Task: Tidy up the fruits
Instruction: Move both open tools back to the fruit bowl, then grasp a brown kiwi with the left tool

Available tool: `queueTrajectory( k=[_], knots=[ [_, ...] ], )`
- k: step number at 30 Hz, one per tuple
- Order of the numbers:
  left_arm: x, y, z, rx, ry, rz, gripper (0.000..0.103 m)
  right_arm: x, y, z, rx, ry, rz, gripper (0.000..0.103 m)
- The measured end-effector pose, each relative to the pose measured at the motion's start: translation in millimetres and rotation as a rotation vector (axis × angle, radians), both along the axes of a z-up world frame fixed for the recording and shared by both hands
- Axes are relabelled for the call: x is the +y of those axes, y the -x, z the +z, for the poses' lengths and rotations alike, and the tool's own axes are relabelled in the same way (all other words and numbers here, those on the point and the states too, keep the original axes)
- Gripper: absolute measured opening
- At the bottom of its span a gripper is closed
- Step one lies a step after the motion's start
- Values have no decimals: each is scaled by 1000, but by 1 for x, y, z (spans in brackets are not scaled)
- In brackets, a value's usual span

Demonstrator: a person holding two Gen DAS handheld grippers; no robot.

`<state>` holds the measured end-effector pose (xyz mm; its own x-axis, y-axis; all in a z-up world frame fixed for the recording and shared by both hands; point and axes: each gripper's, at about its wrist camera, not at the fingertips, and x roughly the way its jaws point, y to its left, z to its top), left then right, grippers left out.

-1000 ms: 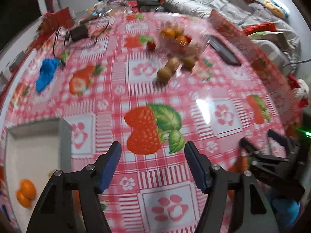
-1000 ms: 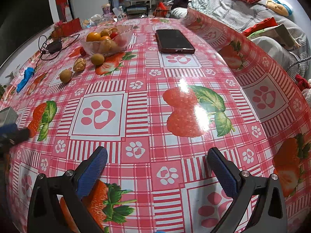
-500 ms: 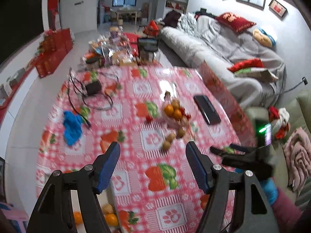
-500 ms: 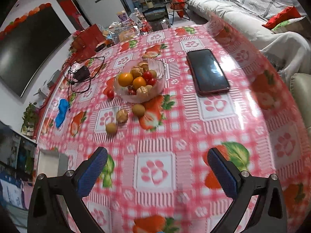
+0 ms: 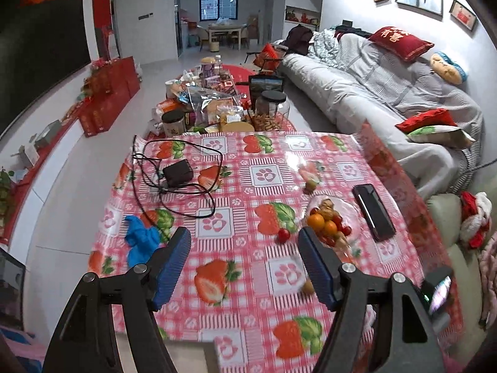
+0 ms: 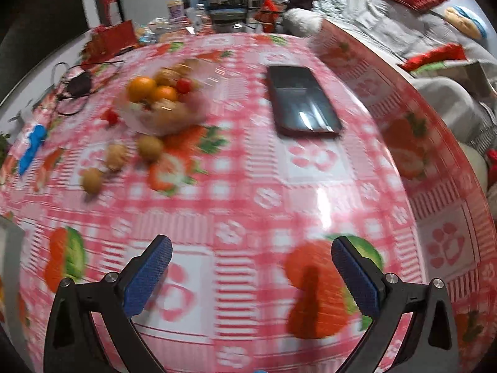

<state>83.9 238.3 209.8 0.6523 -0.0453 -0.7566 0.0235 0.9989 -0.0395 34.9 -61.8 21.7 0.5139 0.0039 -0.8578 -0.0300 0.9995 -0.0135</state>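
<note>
The fruit sits mostly in a clear bowl (image 6: 161, 105) in the upper left of my right view, piled with oranges (image 6: 141, 88), small red tomatoes and brownish pieces; in my left view the same bowl (image 5: 332, 220) lies right of centre. Three brown fruits (image 6: 150, 147) lie loose on the surface just below the bowl, and one red tomato (image 5: 283, 235) rests just left of it. A dark phone (image 6: 303, 102) lies flat to the right of the bowl, apart from it. Farther left are a black adapter with tangled cable (image 5: 177, 172) and a blue cloth (image 5: 141, 244). The surface (image 5: 242, 264) wears a red checked covering printed with strawberries. My left claw (image 5: 245, 264) is open with nothing between its blue pads, its jaws having just been widening. My right claw (image 6: 251, 275) is open too, wide and empty, above the covering.
</note>
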Motion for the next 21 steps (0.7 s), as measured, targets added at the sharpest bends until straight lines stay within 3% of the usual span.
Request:
queueTrajectory(
  k=[3,12,18,21],
  knots=[
    [-11,-28,-24,28,-9,5,75,-20,2,-11,16,-42,-41,103],
    [-46,-77,-135,173,-73,-14,75,-18,12,-15,-60,0,-57,103],
    [-64,-82,-175,218,-43,-19,75,-17,12,-15,-67,0,-62,103],
    [-81,-75,-187,227,-73,-59,75,-17,12,-16,-67,0,-62,103]
  ],
)
